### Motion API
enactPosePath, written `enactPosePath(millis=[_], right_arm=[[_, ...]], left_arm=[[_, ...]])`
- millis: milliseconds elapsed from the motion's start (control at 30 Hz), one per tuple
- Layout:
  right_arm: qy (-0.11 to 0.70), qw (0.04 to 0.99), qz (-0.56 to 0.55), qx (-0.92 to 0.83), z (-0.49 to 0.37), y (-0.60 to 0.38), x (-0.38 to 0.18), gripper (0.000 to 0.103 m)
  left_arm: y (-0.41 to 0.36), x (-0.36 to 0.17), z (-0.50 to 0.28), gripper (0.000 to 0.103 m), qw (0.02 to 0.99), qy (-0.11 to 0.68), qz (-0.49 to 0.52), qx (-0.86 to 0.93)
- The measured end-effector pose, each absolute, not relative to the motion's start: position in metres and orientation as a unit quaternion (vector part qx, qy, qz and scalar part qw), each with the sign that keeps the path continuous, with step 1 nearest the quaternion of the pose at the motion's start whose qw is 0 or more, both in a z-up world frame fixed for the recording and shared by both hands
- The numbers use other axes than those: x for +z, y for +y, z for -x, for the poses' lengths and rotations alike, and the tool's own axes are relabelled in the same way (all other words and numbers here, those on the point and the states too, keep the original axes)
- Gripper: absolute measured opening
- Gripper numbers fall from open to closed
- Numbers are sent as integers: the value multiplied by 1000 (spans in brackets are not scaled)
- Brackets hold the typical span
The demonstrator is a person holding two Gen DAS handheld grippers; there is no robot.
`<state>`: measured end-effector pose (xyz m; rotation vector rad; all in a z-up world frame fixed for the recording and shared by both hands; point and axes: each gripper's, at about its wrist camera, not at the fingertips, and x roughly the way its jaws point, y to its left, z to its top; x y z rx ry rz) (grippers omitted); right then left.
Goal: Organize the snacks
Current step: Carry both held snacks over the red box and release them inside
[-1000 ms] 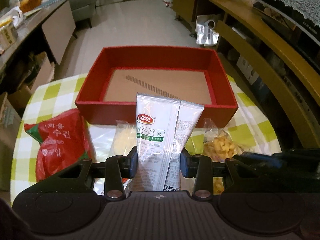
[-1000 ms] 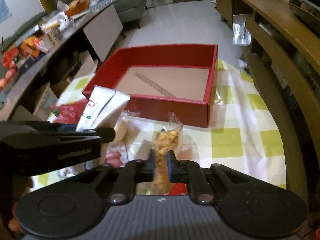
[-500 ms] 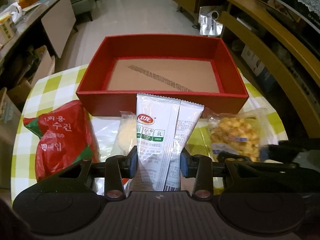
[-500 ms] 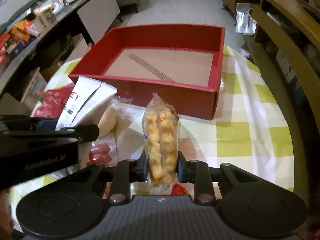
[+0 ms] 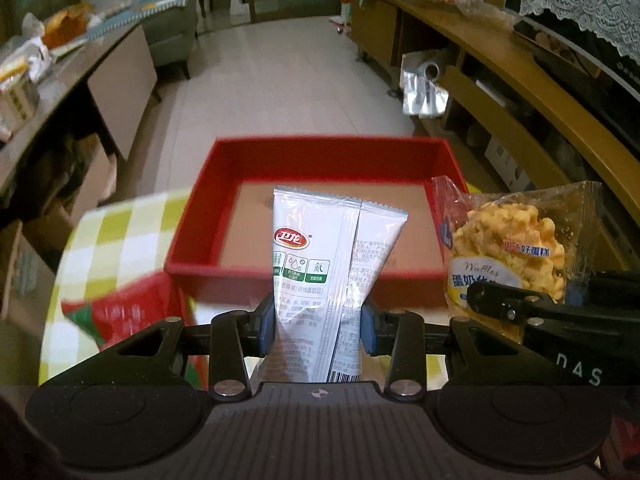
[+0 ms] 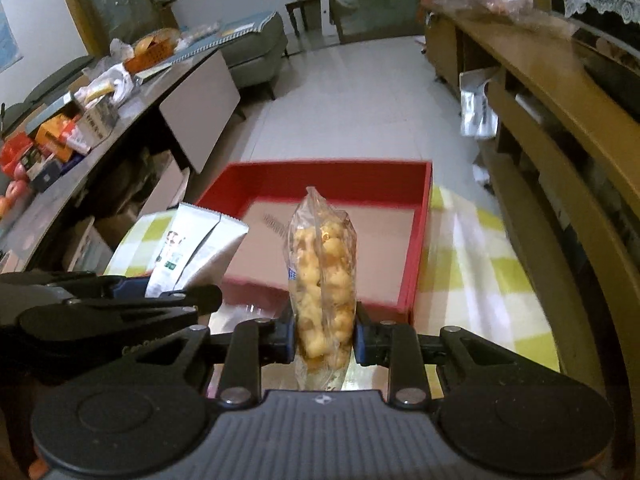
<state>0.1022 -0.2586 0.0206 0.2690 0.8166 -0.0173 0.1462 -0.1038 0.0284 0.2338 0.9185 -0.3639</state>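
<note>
My left gripper [image 5: 318, 328] is shut on a white and silver snack packet [image 5: 324, 264] and holds it upright in the air, in front of the red box [image 5: 256, 156]. My right gripper [image 6: 323, 334] is shut on a clear bag of yellow waffle puffs [image 6: 322, 276], also lifted in front of the red box [image 6: 416, 256]. The puff bag shows at the right of the left wrist view [image 5: 516, 240]. The white packet shows at the left of the right wrist view [image 6: 192, 248]. The box's brown cardboard floor is bare.
A red Korean snack bag [image 5: 132, 312] lies on the green and white checked tablecloth [image 5: 108, 232] left of the box. A cluttered counter [image 6: 60, 128] runs along the left. Wooden shelving [image 6: 560, 128] runs along the right.
Both grippers have risen from the table with their packets. The right gripper took hold of the puff bag and lifted it. The view now tilts higher toward the room.
</note>
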Motion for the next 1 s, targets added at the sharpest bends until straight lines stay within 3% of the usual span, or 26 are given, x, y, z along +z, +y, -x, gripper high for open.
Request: enactPosePath(millis=[367,733,867,967,1000], right_arm=[[393,913,-104,-22,-167,-276,3,36],[414,904,-106,-27,-207,-281,-39,36],[412,906,-90,-39,-212,-282,-43,37],[409,908,-64,-56,-215,-281,-42,47],[408,909,-63,-56,-214,-281,-43,48]], left_arm=[[-135,21,-213,48,891,402,-142,-159],[-140,-21,-247,51,878,426,-152,-157],[-139,-29,-250,56,877,427,-156,-153],[-138,-29,-253,76,881,425,-148,-148],[-138,-28,-252,77,882,422,-145,-150]])
